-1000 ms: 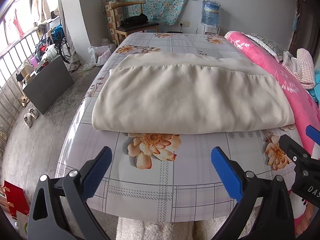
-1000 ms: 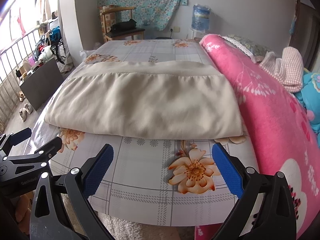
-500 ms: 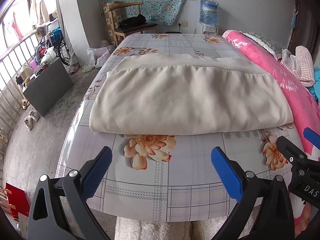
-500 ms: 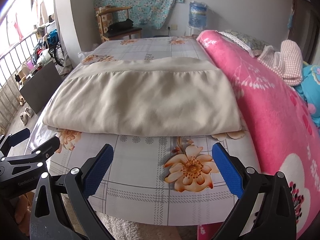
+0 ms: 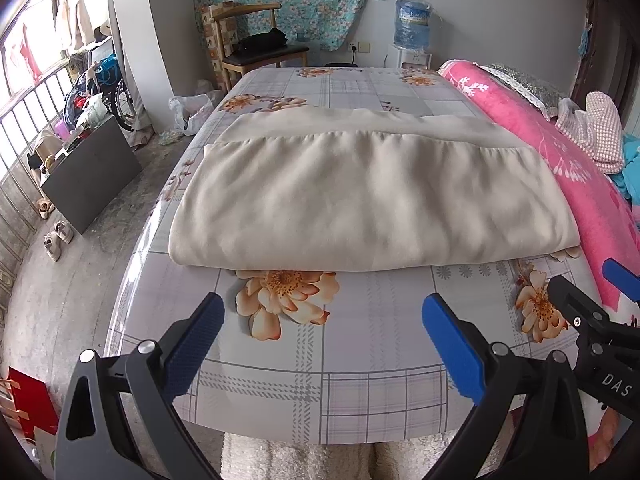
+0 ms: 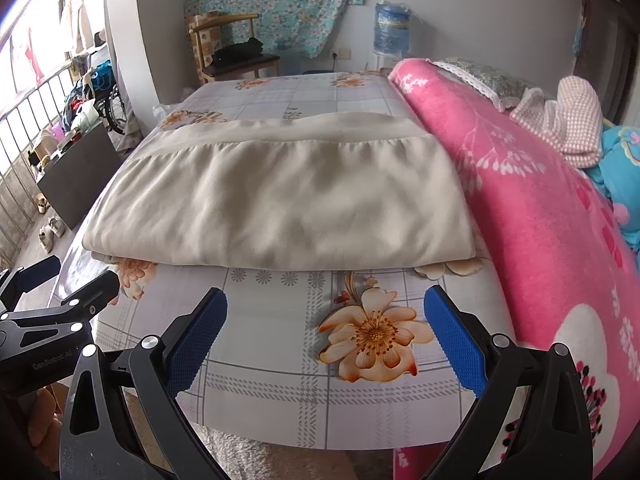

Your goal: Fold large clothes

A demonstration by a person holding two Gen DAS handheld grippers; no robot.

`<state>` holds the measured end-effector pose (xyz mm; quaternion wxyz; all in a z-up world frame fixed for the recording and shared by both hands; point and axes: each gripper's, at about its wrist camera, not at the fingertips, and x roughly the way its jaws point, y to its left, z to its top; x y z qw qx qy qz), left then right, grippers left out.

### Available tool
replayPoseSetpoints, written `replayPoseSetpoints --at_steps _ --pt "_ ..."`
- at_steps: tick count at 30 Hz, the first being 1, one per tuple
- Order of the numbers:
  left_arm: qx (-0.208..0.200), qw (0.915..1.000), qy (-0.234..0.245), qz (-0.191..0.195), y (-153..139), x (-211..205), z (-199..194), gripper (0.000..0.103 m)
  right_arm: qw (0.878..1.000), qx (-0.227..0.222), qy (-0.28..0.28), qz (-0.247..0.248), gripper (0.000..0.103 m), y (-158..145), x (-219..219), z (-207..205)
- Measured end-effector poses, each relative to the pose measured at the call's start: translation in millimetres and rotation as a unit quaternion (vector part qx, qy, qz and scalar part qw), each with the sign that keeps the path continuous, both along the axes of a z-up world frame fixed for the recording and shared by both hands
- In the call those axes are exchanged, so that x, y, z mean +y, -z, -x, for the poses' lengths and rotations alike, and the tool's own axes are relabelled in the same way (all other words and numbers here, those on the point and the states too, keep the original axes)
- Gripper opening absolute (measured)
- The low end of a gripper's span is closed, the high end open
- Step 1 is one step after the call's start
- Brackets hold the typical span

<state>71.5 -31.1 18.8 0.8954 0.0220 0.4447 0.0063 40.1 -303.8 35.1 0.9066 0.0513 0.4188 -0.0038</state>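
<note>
Folded cream fabric garment (image 5: 368,204) lying on floral checked bedsheet (image 5: 360,360), layers seemingly doubled | left gripper (image 5: 320,344) hovering, jaws apart | right gripper (image 6: 326,340) hovering, jaws apart

Cream fabric garment (image 5: 372,196) folded into broad flat rectangle, frame centre in both wrist views. Near edge rounded fold, far edge gathered seam with plain band beyond. Soft wrinkles across top. Lies flat on floral checked sheet (image 5: 360,380).
</note>
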Motion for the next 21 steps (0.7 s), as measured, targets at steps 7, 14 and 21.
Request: replayPoseSetpoints --at_steps 7,14,21 --pt "-0.001 0.9999 0.000 0.011 -1.8 2.0 -0.2 0.097 1.000 -0.001 -0.003 0.004 0.095 -1.2 1.7 -0.2" --pt "-0.001 0.9997 0.000 0.022 -2.8 6.4 0.4 0.097 1.000 -0.002 -0.004 0.008 0.095 -3.2 4.1 0.1" --pt "-0.001 0.9996 -0.003 0.030 -3.6 11.4 1.3 0.097 1.000 -0.002 -0.006 0.010 0.095 -6.8 6.3 -0.2"
